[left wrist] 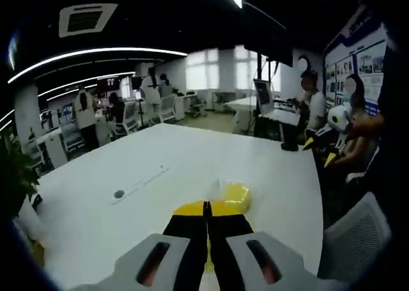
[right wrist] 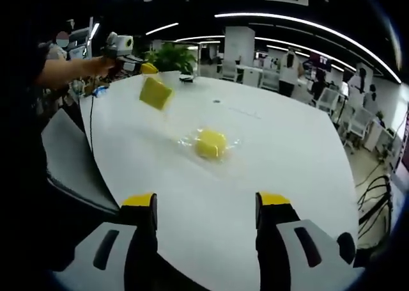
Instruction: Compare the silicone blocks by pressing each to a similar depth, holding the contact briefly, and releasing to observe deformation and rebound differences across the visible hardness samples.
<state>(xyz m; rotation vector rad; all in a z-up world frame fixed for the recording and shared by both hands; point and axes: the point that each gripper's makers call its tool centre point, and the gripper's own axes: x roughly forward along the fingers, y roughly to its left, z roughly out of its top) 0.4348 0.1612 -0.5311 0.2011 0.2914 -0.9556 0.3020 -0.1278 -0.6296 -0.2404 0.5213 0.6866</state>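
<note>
A yellow silicone block in a clear plastic bag (right wrist: 211,144) lies near the middle of the white table (right wrist: 287,150). My right gripper (right wrist: 206,201) stands open well short of it, with nothing between its jaws. Far left, a hand holds my left gripper (right wrist: 148,68). A bare yellow block (right wrist: 155,93) sits tilted just under its tip, and I cannot tell whether they touch. In the left gripper view, my left gripper (left wrist: 206,208) has its jaws pressed together above the table (left wrist: 160,169). The bagged yellow block (left wrist: 235,195) lies just beyond its tips to the right. The right gripper (left wrist: 337,118) shows far right.
A grey chair (right wrist: 70,157) stands at the table's near edge; the same chair (left wrist: 358,233) shows low right in the left gripper view. A round grommet (left wrist: 119,194) sits in the tabletop. Seated people (left wrist: 313,109), a potted plant (right wrist: 172,57) and office desks lie beyond.
</note>
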